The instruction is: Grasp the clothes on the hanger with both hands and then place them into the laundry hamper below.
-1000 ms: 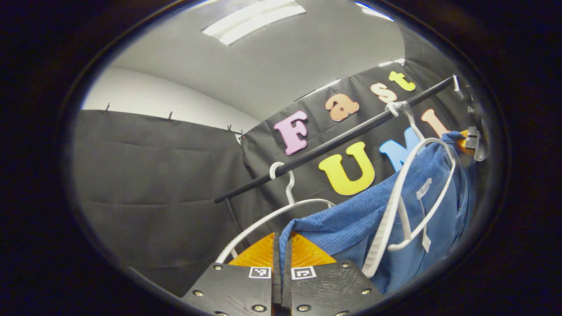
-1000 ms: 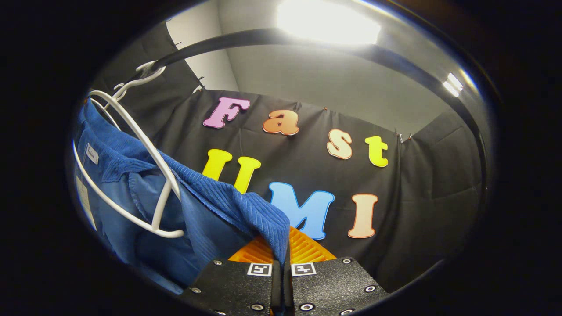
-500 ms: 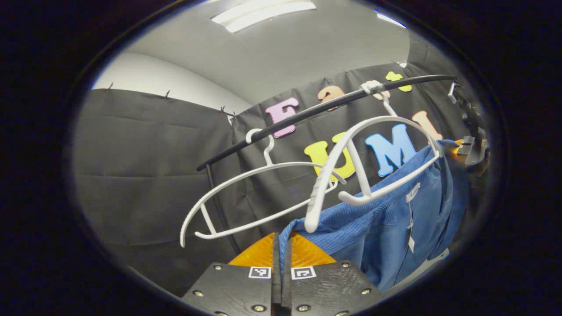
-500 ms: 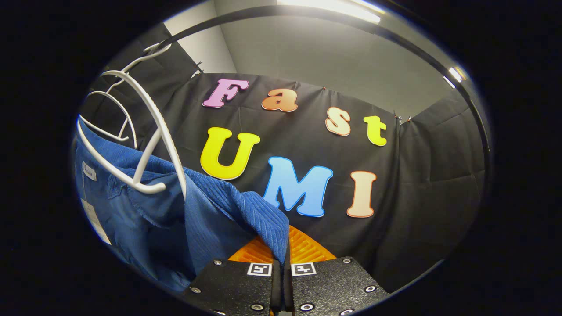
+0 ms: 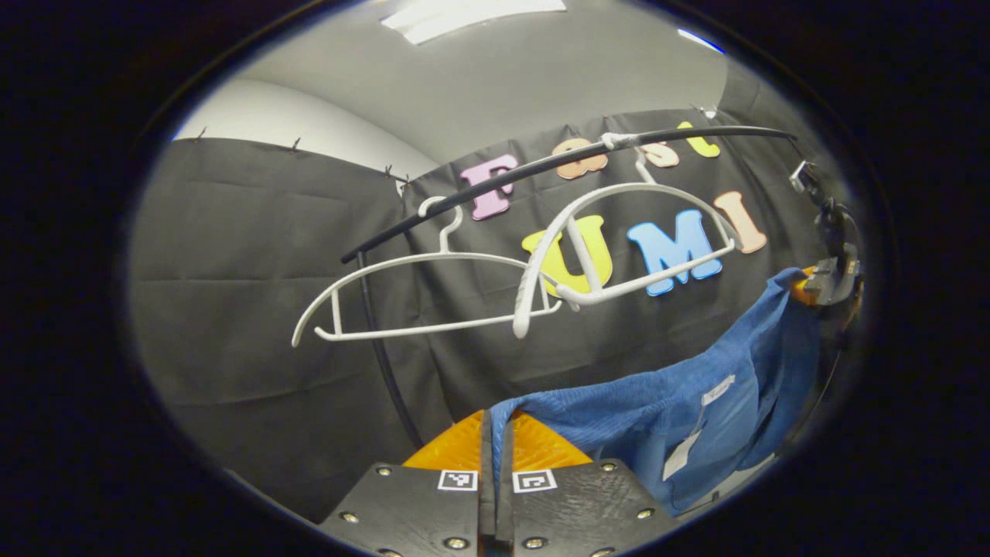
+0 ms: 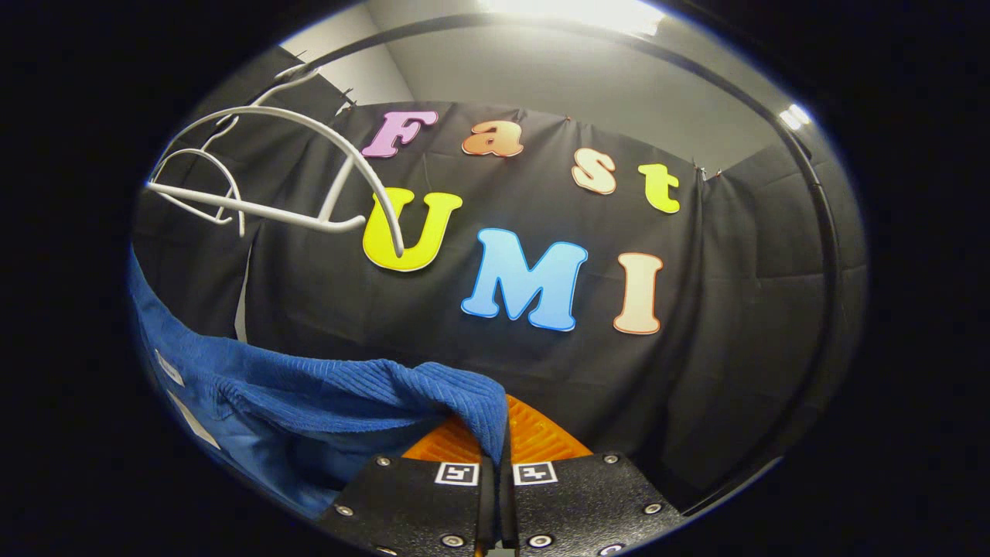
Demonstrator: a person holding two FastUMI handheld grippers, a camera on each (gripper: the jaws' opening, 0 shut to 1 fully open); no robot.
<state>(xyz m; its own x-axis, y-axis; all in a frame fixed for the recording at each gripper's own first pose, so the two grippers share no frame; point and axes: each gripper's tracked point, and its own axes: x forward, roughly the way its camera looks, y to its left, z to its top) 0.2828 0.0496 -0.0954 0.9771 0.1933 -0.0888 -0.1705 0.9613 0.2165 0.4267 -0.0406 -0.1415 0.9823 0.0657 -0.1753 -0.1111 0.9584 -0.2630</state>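
Both grippers, left gripper and right gripper, clamp the blue garment, already off its white hanger; lowering into the hamper remains.

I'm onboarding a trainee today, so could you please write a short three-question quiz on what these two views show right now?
1. True or false: the blue garment hangs on a white hanger.
2. How many white hangers hang on the black rail in the left gripper view?
3. Multiple choice: the left hand-held gripper is A) open beside the garment, B) shut on the garment's edge, C) shut on a hanger.

Key
1. False: it is off the hangers and stretched below them between the left hand-held gripper and the right hand-held gripper.
2. Two, both bare.
3. B.
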